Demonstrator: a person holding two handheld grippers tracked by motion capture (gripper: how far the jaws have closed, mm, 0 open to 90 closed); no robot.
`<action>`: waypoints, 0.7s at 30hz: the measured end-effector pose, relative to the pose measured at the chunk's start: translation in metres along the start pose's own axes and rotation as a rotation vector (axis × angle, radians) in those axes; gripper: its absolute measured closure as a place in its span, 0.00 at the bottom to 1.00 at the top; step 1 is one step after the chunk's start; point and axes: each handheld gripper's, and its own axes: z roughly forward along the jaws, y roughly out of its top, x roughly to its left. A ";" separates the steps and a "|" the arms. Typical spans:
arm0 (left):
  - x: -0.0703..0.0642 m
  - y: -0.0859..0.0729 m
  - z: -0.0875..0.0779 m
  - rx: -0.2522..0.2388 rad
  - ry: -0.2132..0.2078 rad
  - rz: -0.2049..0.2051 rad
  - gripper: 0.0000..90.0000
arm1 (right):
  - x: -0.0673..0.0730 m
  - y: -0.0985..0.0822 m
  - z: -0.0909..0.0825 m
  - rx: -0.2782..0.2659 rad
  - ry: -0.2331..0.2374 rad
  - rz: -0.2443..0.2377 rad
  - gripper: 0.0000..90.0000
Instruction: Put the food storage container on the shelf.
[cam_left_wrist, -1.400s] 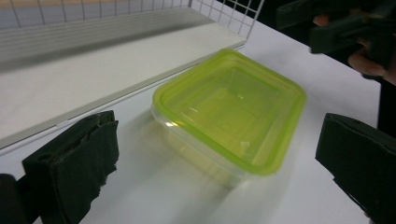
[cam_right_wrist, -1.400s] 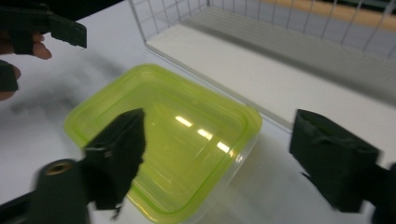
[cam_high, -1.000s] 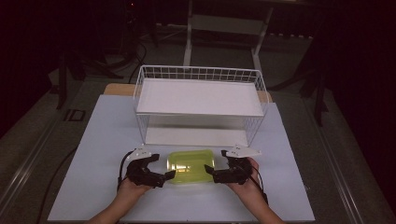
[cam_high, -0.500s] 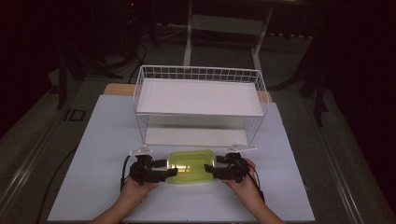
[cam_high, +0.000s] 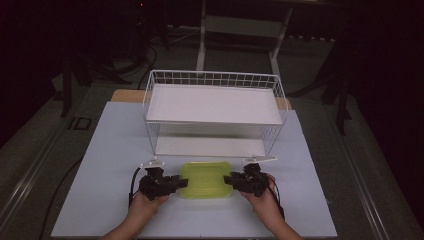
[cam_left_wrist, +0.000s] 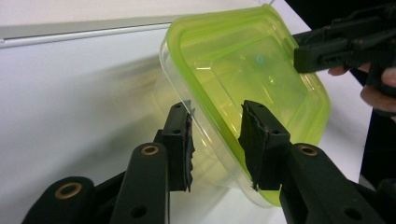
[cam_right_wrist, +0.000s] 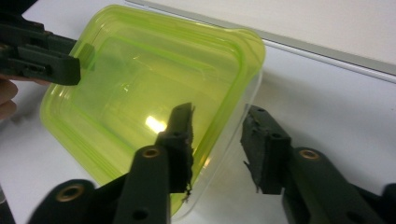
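A: Nearest us, the left tongs (cam_high: 176, 183) had just been closing, and their two black jaws sat either side of the left edge of the green-lidded container (cam_high: 206, 179), one above the lid, one under the clear tub.

B: Clamped?

A: Looked like it from the left gripper view; the pads pressed on that rim.

B: And the right tongs (cam_high: 233, 180)?

A: Also just been closing, jaws straddling the container's right edge; one pad lay on the lid, while the other looked slightly off the tub wall.

B: Where was the container?

A: On the white desk (cam_high: 110, 150), between both hands. Beyond it stood the white wire shelf rack (cam_high: 214, 111).
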 end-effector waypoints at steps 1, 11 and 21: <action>-0.001 0.000 -0.001 0.001 0.005 0.005 0.73 | 0.000 -0.001 -0.001 -0.003 0.001 0.009 0.75; -0.010 -0.002 -0.005 0.004 0.019 0.023 0.79 | 0.008 -0.005 -0.010 0.002 0.003 0.014 0.79; -0.014 -0.002 -0.015 -0.013 0.028 0.003 0.90 | 0.022 -0.003 -0.020 -0.021 0.009 -0.005 0.88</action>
